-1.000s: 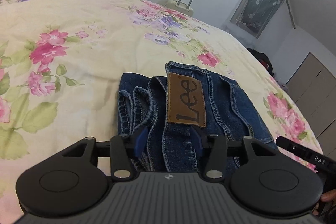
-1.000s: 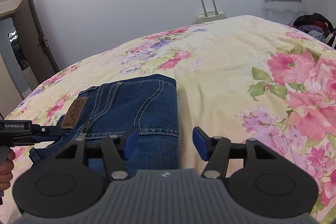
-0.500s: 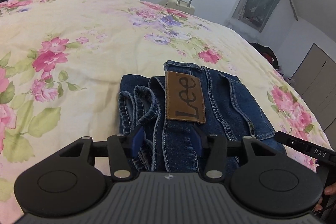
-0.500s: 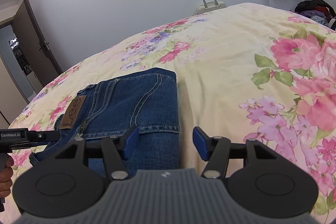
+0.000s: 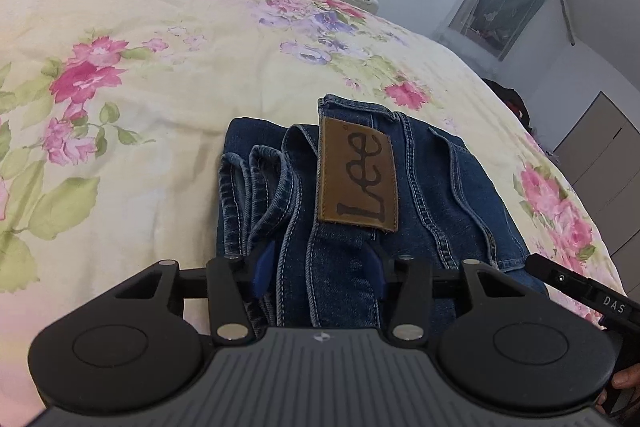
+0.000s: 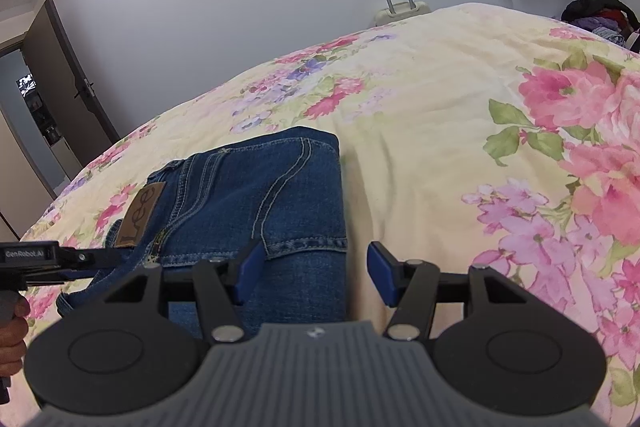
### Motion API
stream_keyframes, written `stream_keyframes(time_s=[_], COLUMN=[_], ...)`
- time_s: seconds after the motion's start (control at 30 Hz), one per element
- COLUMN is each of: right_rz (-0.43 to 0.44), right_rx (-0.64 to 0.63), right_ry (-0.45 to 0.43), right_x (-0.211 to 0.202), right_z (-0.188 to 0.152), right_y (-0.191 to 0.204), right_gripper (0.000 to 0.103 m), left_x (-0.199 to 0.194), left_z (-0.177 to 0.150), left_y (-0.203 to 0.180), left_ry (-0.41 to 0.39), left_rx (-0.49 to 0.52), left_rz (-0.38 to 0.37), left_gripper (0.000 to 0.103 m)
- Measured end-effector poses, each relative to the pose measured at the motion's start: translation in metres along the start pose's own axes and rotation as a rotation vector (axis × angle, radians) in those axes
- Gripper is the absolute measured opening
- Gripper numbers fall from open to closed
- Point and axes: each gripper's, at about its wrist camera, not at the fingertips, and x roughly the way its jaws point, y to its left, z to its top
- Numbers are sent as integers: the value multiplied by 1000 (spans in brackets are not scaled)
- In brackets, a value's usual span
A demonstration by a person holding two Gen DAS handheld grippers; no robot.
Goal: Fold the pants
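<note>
Folded blue jeans (image 5: 440, 187) with a brown Lee patch (image 5: 358, 179) lie on the flowered bedspread (image 5: 160, 87). My left gripper (image 5: 320, 273) sits at the near waistband end. Denim fills the gap between its blue pads and bulges against both. In the right wrist view the jeans (image 6: 248, 195) lie left of centre. My right gripper (image 6: 312, 271) stands open astride their right folded edge: its left pad (image 6: 250, 269) is over denim and its right pad over bare bedspread. The left gripper (image 6: 116, 259) comes in from the left edge at the waistband.
A cream suitcase (image 6: 400, 11) stands beyond the bed's far edge. An open door (image 6: 60, 99) is at the left, a heap of clothes (image 6: 600, 15) at the far right, and grey cupboards (image 5: 600, 147) beyond. A person's hand (image 6: 12, 339) holds the left gripper's handle.
The left pads have drawn slightly closer together on the waistband. Both hands have stayed almost in place, and the jeans have not shifted.
</note>
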Motion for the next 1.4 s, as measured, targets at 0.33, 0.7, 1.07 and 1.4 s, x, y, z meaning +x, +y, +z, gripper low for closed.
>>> stream_keyframes(time_s=[0.33,0.7,1.07,1.4], right_rz=[-15,-11,-29,-36], right_rx=[-44,-137,-252,-214], right_ry=[-12,-15,222,380], right_x=[3,-12,116,139], right_z=[-6,26,90,100], right_y=[6,40,69,59], right_gripper=[53,13,12,8], left_x=[-29,-25,-6,-7], left_z=[1,-12,-18,-19], left_y=[-39,1,21,23], left_ry=[-171,-106,-45,-34], left_rx=[41,-46,-48,-51], left_rz=[0,127,123,131], left_gripper=[9,6,8,15])
